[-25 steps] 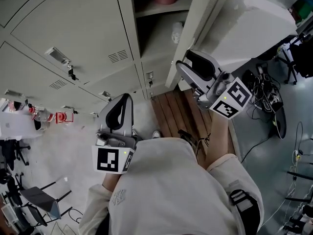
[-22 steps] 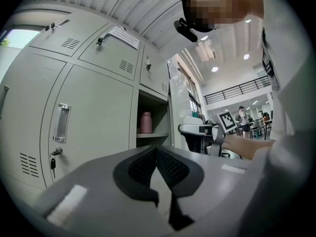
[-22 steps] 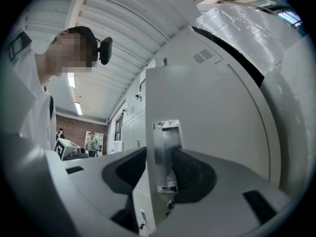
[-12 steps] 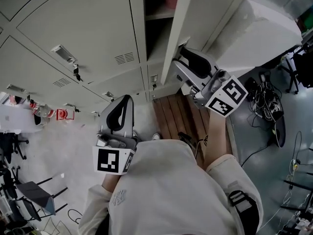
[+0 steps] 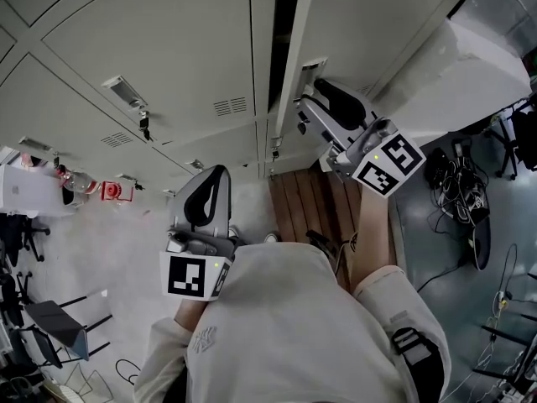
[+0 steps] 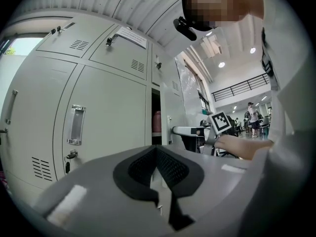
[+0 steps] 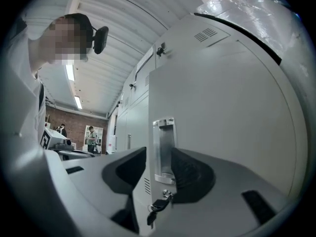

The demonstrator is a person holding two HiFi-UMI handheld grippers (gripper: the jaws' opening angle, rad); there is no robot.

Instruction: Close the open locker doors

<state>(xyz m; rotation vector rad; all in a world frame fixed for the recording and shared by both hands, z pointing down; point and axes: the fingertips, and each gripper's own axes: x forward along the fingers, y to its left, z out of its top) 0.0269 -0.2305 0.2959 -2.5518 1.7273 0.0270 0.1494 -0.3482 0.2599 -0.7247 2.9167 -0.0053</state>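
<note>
Over that last second the locker door (image 5: pixel 377 23) up at 1 o'clock swung nearly shut, right tool (image 5: pixel 307 99) pushing it with jaws spread, left tool (image 5: pixel 210 176) clenched empty, idle.

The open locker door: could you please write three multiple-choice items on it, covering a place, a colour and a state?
1. Where is the right gripper?
A. At the open door's handle.
B. On the floor.
C. At the far-left lockers.
2. What colour is the object seen through the gap?
A. Blue.
B. Pink.
C. Green.
3. How does the door stand?
A. Fully shut.
B. Wide open.
C. Ajar by a narrow gap.
Answers:
1 A, the right gripper view shows the handle between its parted jaws.
2 B, the left gripper view shows pink there.
3 C, a dark gap shows along its edge.
</note>
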